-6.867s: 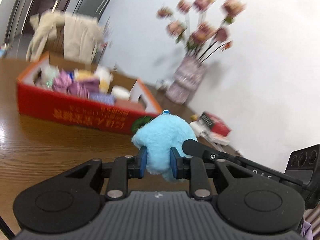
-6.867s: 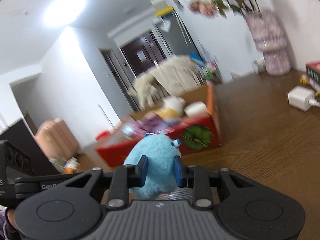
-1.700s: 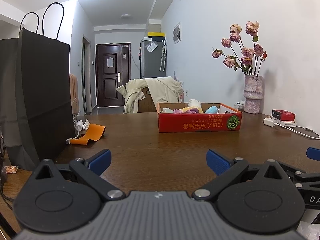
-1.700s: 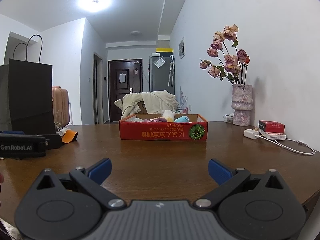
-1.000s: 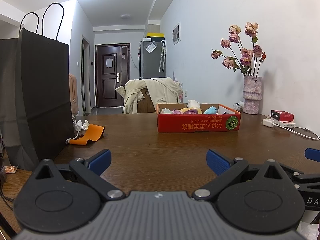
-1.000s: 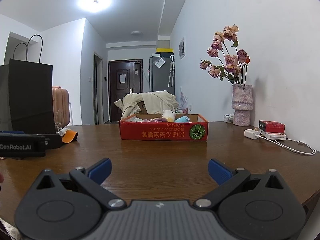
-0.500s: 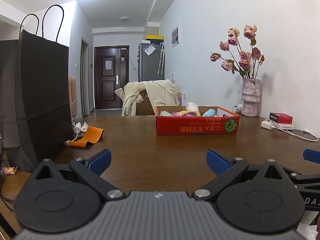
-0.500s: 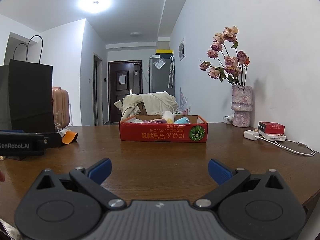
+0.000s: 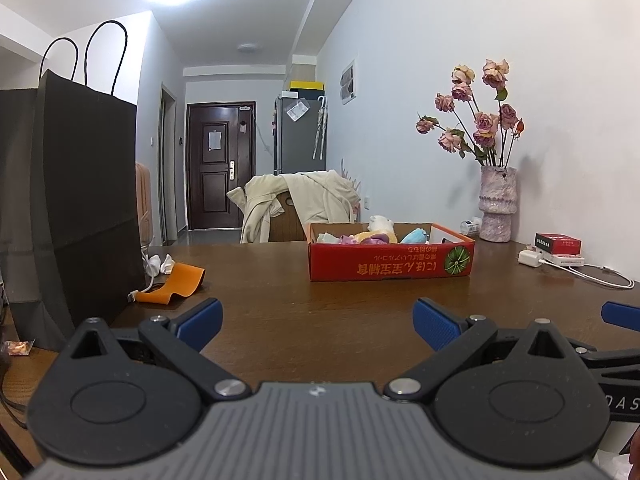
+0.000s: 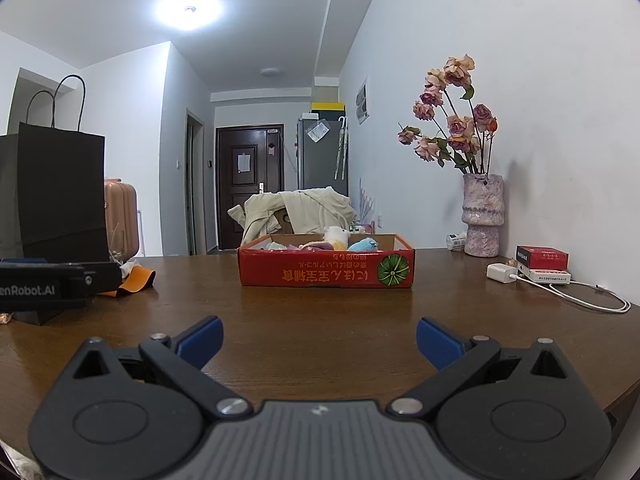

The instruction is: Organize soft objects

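Note:
A red cardboard box (image 9: 390, 267) (image 10: 326, 272) stands on the brown table (image 9: 304, 312) (image 10: 320, 312), well ahead of both grippers. Several soft toys lie in it, among them a light blue plush (image 9: 414, 236) (image 10: 363, 245) and a white one (image 9: 380, 224) (image 10: 336, 235). My left gripper (image 9: 316, 322) is open near the table's front edge, with nothing between its blue pads. My right gripper (image 10: 318, 340) is likewise open and holds nothing. One blue fingertip of the right gripper shows at the right edge of the left wrist view.
A tall black paper bag (image 9: 68, 208) stands at the left, with an orange strap (image 9: 172, 284) and white cable beside it. At the right are a pink vase of roses (image 9: 496, 204), a red box (image 9: 558, 243) and a white charger with cable (image 10: 502, 272). A chair draped in a coat (image 9: 300, 204) is behind the table.
Several seconds ago both grippers were shut on the light blue plush near the box. Now both are open and drawn back, and the plush lies in the box. The left view has dipped slightly.

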Demonstrator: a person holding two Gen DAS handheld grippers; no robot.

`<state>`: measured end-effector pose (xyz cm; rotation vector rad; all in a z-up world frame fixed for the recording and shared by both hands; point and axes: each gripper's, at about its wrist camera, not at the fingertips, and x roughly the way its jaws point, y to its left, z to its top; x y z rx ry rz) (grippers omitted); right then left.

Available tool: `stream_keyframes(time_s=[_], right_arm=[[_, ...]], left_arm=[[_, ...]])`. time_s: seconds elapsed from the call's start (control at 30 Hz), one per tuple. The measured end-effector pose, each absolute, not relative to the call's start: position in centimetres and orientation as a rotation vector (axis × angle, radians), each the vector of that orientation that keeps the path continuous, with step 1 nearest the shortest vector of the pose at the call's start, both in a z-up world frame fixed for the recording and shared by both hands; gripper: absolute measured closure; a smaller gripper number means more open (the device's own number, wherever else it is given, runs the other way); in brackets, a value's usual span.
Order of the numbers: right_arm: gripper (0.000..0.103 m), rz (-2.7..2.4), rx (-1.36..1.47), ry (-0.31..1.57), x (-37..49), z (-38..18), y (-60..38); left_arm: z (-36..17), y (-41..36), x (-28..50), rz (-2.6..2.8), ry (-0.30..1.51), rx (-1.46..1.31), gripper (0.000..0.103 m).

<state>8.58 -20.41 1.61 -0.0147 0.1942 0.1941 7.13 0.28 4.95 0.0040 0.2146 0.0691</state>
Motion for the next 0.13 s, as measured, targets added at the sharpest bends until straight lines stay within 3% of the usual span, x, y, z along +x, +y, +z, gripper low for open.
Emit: stream_keyframes(time_s=[0.13], right_arm=[[0.000, 0.194, -0.013, 0.194, 8.54, 1.57, -20.40]], left_arm=[[4.87, 0.42, 6.91, 0.087, 0.200, -0.006, 0.000]])
